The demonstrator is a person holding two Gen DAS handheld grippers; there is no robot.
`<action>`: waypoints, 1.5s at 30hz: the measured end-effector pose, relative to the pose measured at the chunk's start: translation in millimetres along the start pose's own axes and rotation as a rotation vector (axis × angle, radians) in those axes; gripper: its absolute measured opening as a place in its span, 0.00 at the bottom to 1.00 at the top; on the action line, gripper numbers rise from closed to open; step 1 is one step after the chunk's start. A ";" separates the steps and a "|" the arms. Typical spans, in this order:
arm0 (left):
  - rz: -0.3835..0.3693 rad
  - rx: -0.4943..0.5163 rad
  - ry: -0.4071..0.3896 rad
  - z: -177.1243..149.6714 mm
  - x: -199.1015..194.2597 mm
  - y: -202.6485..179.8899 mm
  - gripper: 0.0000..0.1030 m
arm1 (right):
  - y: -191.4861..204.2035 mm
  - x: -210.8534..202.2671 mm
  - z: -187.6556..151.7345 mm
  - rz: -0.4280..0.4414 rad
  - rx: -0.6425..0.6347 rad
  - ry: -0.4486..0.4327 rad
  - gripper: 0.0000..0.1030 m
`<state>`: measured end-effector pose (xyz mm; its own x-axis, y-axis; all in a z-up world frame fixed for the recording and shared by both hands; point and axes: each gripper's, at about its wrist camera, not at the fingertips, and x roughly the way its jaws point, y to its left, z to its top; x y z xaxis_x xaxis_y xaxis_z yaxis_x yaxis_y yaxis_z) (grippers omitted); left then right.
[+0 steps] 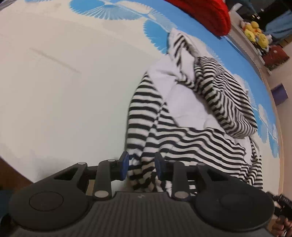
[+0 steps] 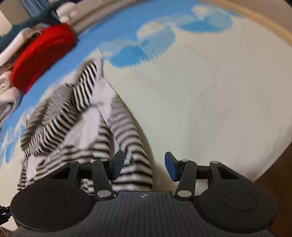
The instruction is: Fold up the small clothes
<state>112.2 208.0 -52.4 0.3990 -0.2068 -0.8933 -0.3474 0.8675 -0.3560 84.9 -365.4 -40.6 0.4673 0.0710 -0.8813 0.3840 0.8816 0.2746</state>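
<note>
A black-and-white striped garment (image 1: 182, 116) lies crumpled on the white and blue bedsheet (image 1: 63, 82), with its white inside showing in the middle. My left gripper (image 1: 141, 166) has its blue pads around a bunched striped edge of the garment at the near side. In the right wrist view the same garment (image 2: 76, 118) lies to the left, blurred by motion. My right gripper (image 2: 144, 166) is open, with a striped sleeve end lying between its pads and nearer the left pad.
A red knitted item (image 1: 206, 14) lies at the far end of the bed; it also shows in the right wrist view (image 2: 42, 54). Yellow plush toys (image 1: 255, 32) sit on a shelf beyond the bed. The wooden bed edge (image 2: 270, 175) runs at the near right.
</note>
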 end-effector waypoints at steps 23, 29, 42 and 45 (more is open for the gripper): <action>0.089 0.075 0.094 -2.7 44.4 -13.5 0.35 | 3.8 46.9 -16.1 -0.019 -0.024 0.171 0.54; 0.117 0.147 0.079 -7.5 45.0 -20.3 0.04 | 11.1 54.1 -18.6 -0.015 -0.096 0.176 0.35; -0.049 0.205 -0.095 -18.9 -16.7 -34.3 0.03 | 1.1 1.4 -8.7 0.169 -0.060 0.029 0.02; -0.086 0.213 -0.126 -18.0 -36.4 -36.9 0.02 | -9.2 -26.6 -1.4 0.228 -0.018 -0.035 0.02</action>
<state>95.2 175.3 -11.7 0.5266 -0.2377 -0.8162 -0.1267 0.9275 -0.3518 67.8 -374.8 -20.2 0.5675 0.2534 -0.7834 0.2514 0.8527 0.4580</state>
